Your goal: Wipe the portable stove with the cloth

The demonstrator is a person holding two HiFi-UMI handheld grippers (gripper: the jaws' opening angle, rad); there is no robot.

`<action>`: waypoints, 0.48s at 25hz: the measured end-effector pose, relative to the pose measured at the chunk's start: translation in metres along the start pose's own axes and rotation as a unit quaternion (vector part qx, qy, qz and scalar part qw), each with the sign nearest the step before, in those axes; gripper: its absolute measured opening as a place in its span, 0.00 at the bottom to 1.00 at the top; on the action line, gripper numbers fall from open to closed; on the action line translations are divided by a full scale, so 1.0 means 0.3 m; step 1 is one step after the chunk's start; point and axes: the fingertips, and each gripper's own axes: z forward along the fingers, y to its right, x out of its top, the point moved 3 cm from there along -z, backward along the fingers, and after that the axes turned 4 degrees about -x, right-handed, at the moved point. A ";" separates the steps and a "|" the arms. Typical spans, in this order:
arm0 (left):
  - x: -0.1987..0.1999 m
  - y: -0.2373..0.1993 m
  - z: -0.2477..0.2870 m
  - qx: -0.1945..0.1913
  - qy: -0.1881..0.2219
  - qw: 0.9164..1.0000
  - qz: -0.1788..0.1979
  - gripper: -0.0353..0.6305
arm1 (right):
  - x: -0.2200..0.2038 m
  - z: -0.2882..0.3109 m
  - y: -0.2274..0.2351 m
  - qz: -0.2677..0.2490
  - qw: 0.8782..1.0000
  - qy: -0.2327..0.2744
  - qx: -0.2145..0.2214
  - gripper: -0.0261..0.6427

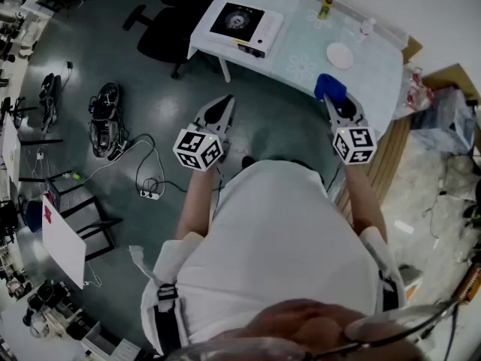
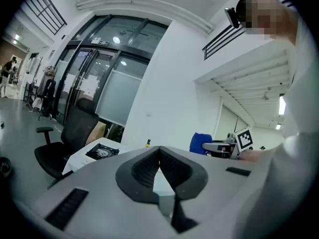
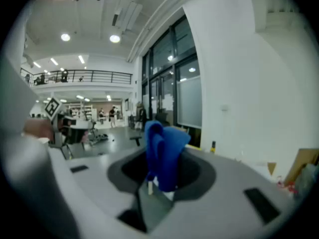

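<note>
The portable stove (image 1: 242,22), black-topped on a white base, sits at the left end of a pale table (image 1: 368,77); it also shows far off in the left gripper view (image 2: 102,152). My right gripper (image 1: 331,102) is held in the air before the table's near edge, shut on a blue cloth (image 1: 329,86) that sticks up from its jaws (image 3: 162,151). The left gripper (image 1: 224,104) hovers over the floor short of the table, with its jaws (image 2: 159,149) meeting at the tip and nothing between them. From there the cloth (image 2: 200,142) shows to the right.
On the table stand a white dish (image 1: 340,54), a yellow-capped bottle (image 1: 325,6) and a small clear bottle (image 1: 366,27). A black office chair (image 1: 161,32) stands left of the table. Cables and gear (image 1: 105,126) lie on the floor at left, boxes and clutter (image 1: 447,111) at right.
</note>
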 end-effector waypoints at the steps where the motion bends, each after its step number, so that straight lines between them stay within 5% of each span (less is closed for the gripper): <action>1: 0.002 -0.001 0.001 0.000 0.000 1.000 0.001 0.10 | 0.003 0.003 -0.001 -0.001 1.000 0.001 0.000 0.25; 12: -0.002 -0.012 -0.005 -0.006 -0.002 1.000 0.001 0.10 | 0.011 0.012 -0.024 0.000 1.000 0.002 0.000 0.25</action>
